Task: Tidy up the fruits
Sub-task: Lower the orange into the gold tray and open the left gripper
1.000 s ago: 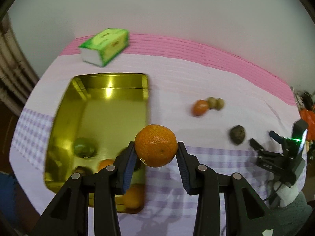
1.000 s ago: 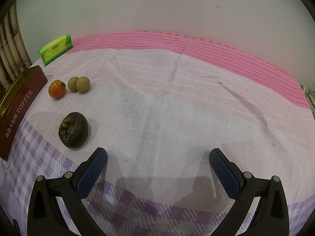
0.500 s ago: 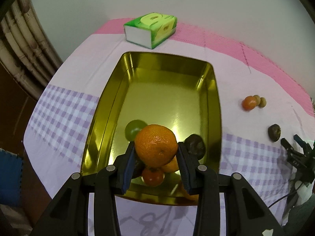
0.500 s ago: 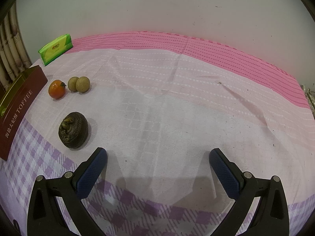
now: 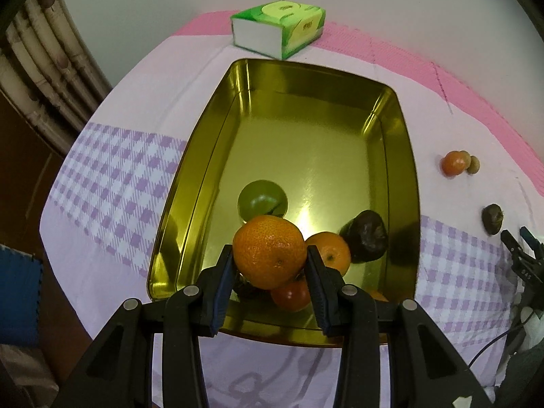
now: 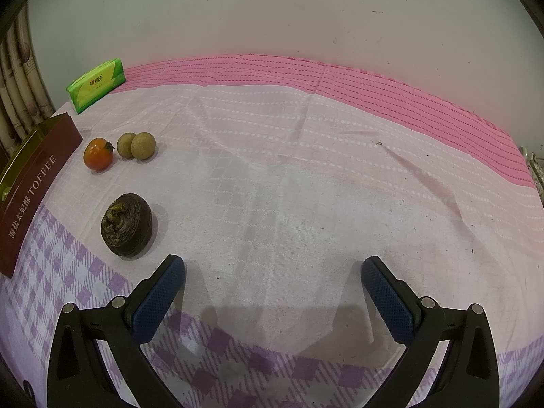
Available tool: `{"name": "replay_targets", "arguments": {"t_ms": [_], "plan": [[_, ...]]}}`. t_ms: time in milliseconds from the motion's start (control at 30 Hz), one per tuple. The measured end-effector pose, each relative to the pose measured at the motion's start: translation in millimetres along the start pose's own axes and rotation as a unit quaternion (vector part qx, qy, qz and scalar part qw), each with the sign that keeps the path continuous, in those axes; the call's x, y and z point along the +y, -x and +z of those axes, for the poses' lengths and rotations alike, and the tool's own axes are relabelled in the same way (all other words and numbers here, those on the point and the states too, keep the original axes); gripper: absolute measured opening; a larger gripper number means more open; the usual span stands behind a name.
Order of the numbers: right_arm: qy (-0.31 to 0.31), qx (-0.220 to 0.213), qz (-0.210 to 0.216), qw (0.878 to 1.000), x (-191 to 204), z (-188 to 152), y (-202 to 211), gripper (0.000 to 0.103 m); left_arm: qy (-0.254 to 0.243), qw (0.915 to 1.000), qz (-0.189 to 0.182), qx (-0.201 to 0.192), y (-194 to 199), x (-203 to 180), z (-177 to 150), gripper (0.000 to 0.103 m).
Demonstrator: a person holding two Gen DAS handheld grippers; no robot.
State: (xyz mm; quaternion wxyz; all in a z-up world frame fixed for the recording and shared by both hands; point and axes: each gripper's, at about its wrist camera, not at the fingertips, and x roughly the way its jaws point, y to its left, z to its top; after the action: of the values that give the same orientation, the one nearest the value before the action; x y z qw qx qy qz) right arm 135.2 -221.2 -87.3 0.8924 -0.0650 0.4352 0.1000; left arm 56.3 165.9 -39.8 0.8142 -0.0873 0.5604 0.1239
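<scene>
My left gripper is shut on an orange mandarin, held above the near end of a gold tin. Inside the tin lie a green fruit, a second mandarin, a dark brown fruit and a small red tomato. On the cloth to the right stay a small tomato, two tan round fruits and a dark brown fruit. My right gripper stands open over bare cloth, right of that dark fruit.
A green tissue pack lies behind the tin near the wall. The tin's red outer side reads TOFFEE in the right wrist view. Bamboo poles stand off the table's left edge. The pink and purple checked cloth covers the table.
My left gripper carried the mandarin leftward from the cloth to over the tin, then sank a little closer to the fruit inside. The right gripper has not moved.
</scene>
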Motion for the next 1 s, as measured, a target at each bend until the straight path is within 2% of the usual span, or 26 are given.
{"name": "replay_targets", "arguments": {"t_ms": [433,1000], "plan": [[-0.001,0.000,0.000,1.000,-0.2,-0.9,0.6,0.103,0.013,0.9998,-0.003,0.011,-7.1,5.1,-2.8,0.037],[-0.002,0.015,0.000,1.000,-0.3,2.2,-2.0,0.103,0.025,0.9995,-0.015,0.007,-9.9,3.4,-5.2,0.038]]}}
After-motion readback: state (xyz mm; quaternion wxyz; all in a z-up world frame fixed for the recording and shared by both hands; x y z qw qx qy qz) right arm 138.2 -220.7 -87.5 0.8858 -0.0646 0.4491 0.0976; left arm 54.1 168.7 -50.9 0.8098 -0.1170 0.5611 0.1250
